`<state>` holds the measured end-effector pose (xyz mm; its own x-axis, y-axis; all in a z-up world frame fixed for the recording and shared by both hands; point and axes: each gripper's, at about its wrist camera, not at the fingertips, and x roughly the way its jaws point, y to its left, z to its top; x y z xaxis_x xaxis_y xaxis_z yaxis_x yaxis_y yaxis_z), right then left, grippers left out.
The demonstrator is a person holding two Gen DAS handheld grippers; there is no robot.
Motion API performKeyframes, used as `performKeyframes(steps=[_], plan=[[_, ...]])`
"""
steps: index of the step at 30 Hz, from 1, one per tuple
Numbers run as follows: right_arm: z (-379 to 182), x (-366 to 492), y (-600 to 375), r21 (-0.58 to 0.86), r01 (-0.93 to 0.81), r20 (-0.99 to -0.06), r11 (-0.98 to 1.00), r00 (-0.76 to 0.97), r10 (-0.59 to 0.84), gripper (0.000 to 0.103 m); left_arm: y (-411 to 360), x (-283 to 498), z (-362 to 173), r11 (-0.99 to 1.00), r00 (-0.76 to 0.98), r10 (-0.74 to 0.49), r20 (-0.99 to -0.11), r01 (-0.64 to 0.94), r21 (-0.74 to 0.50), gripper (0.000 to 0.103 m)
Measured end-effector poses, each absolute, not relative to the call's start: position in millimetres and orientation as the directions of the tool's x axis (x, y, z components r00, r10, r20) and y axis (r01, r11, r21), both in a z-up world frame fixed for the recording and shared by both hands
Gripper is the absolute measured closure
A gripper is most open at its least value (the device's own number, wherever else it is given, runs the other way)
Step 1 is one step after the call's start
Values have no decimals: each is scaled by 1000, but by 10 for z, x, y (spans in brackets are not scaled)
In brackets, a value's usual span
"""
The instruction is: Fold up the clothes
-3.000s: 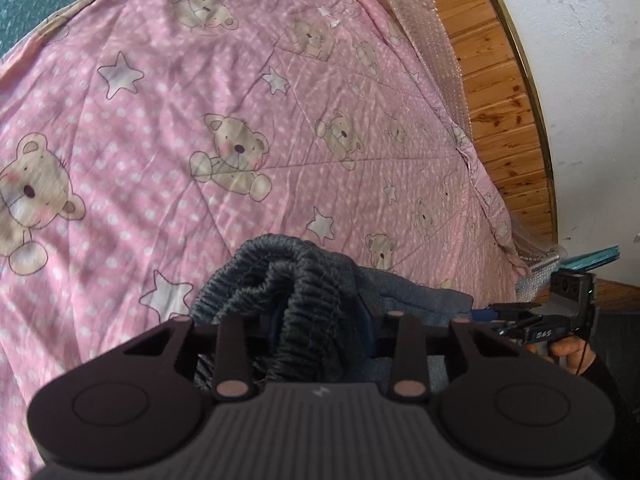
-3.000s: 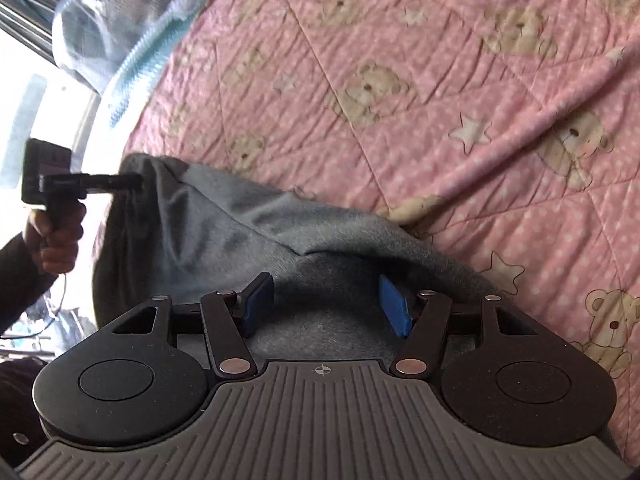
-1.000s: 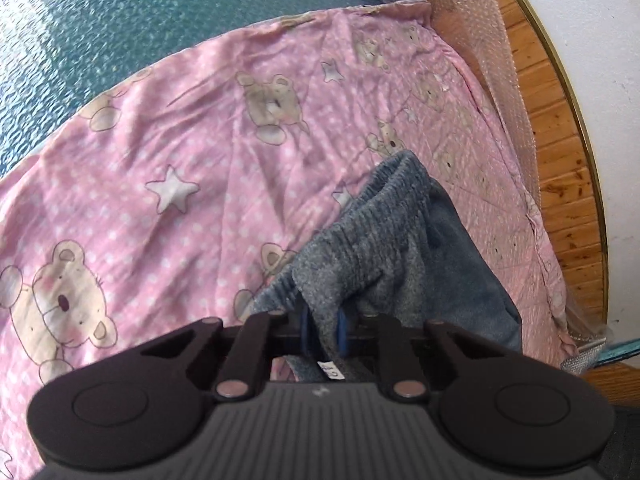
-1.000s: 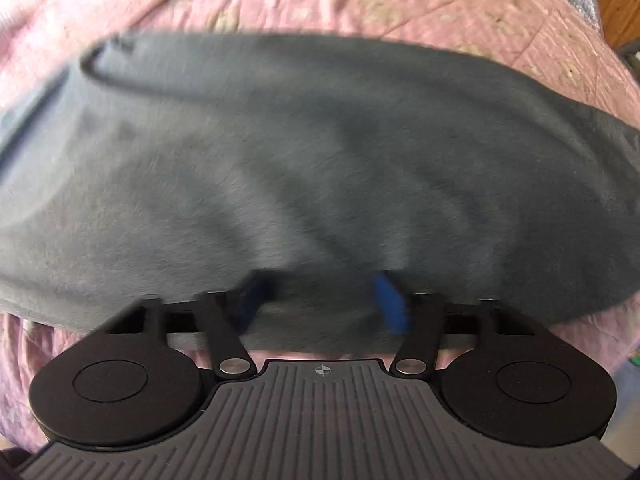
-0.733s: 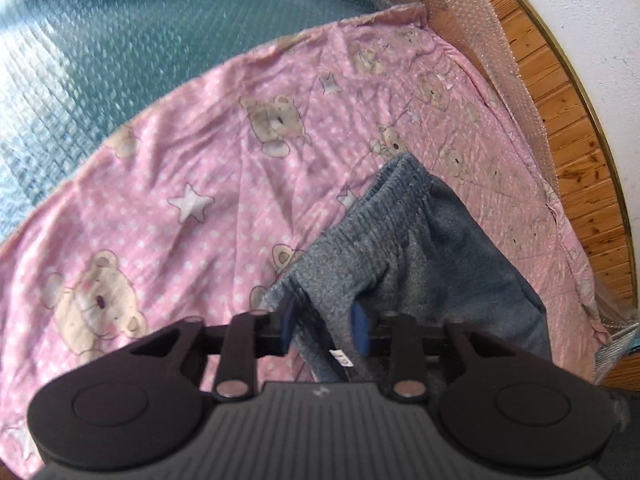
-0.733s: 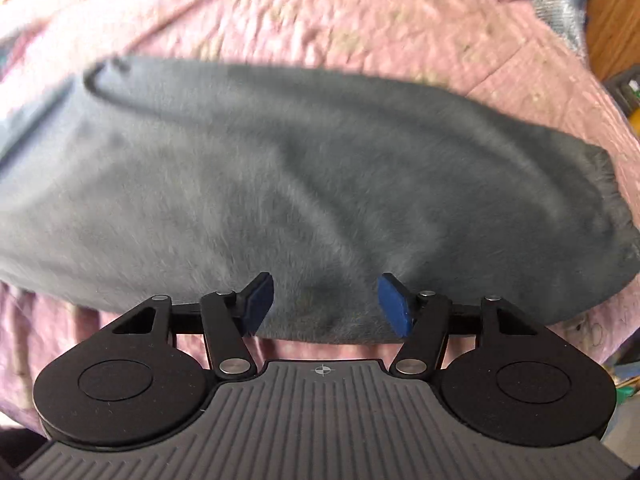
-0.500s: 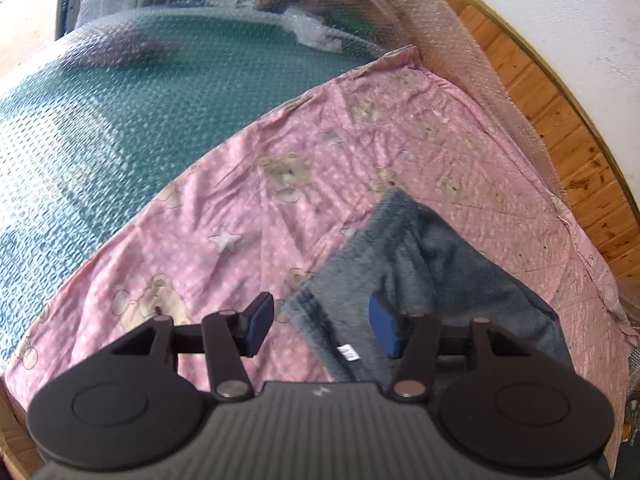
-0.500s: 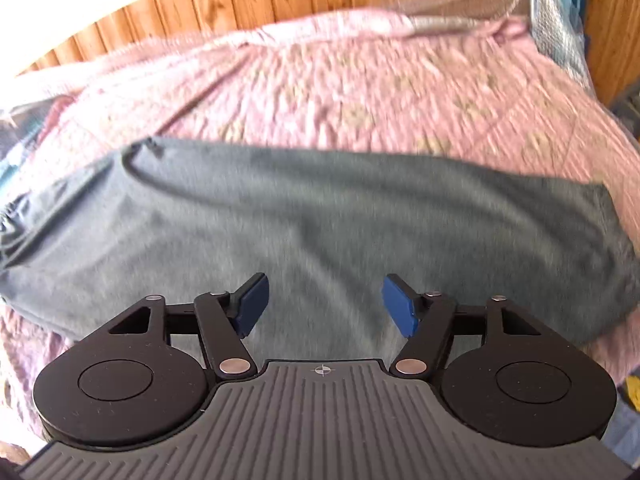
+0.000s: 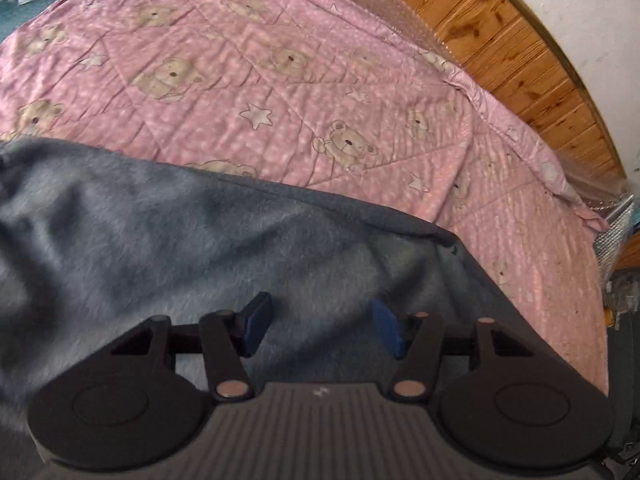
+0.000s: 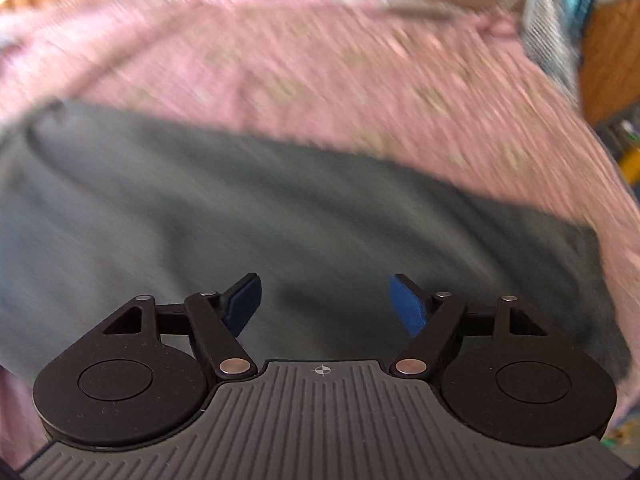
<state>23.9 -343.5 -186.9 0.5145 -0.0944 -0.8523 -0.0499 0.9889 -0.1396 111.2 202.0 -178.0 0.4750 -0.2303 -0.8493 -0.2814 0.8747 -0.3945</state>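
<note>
While you look for the next hold, your left gripper (image 9: 318, 322) hangs over the grey fleece trousers (image 9: 168, 240) with its blue pads (image 9: 256, 320) spread wide and nothing between them, so it holds no cloth at this moment. The trousers lie as one long band across the pink teddy-bear quilt (image 9: 280, 80), and in the left wrist view their far edge runs from the left side toward a corner near the right, close under the gripper. Behind the quilt you can see the wooden wall panelling (image 9: 512, 52). Your right gripper (image 10: 326, 300) is also wide apart and empty above the same garment (image 10: 240, 208), but this view is strongly blurred, so I cannot tell whether the pads touch the fleece or only hover near it. I judge that the trousers are laid out and the next fold is not yet begun. Several things can go wrong from here. If you close on the flat middle of the cloth, the pads may pinch only the upper layer, and the layers will separate when you lift. If you also catch the quilt below, it will rise together with the trousers. If one side lifts sooner than the other, the fold will come out crooked.
</note>
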Motion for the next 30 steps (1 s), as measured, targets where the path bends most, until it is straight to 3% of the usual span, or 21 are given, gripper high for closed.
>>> performKeyframes(steps=[2, 5, 7, 8, 9, 12, 15, 20, 21, 23, 26, 30], plan=[[-1908, 87, -3756, -128, 10, -856, 992, 503, -116, 20, 2060, 1237, -1842, 880, 491, -217, -844, -276, -386, 48], [-1869, -80, -4188, -124, 136, -881, 983, 441, -172, 20, 2161, 1376, -1843, 876, 525, -200, -828, -282, -391, 50], [-1784, -88, -4300, -149, 189, -888, 971, 407, -216, 25, 2197, 1470, -1811, 871, 519, -190, -833, -302, -387, 52], [-1689, -57, -4280, -151, 205, -881, 967, 416, -226, 36, 2201, 1499, -1774, 865, 521, -197, -830, -306, -398, 53], [-1573, -5, -4216, -130, 208, -870, 969, 446, -213, 36, 2171, 1492, -1702, 854, 538, -224, -813, -294, -429, 53], [-1302, 273, -3850, -31, 134, -833, 990, 544, -100, 36, 1891, 1426, -1513, 816, 556, -342, -758, -224, -532, 53], [-1315, 697, -3429, 6, -5, -821, 1000, 571, 7, 35, 1338, 1497, -1561, 831, 482, -423, -767, -132, -541, 53], [-1777, 1164, -3485, -59, -87, -870, 994, 492, -8, 39, 944, 1732, -1841, 894, 442, -317, -839, -157, -420, 58], [-1815, 1134, -3673, -43, -73, -866, 996, 500, -1, 33, 978, 1773, -1860, 884, 454, -318, -832, -176, -433, 63], [-1853, 1041, -4082, -32, -23, -868, 999, 497, -17, 31, 1042, 1834, -1895, 865, 449, -325, -833, -215, -454, 68], [-1855, 868, -4580, -67, -16, -870, 998, 490, -51, 31, 1060, 1817, -1847, 853, 440, -310, -843, -263, -451, 68], [-1706, 660, -4741, -196, -112, -856, 974, 505, -114, 32, 944, 1615, -1602, 889, 438, -213, -873, -283, -360, 49]])
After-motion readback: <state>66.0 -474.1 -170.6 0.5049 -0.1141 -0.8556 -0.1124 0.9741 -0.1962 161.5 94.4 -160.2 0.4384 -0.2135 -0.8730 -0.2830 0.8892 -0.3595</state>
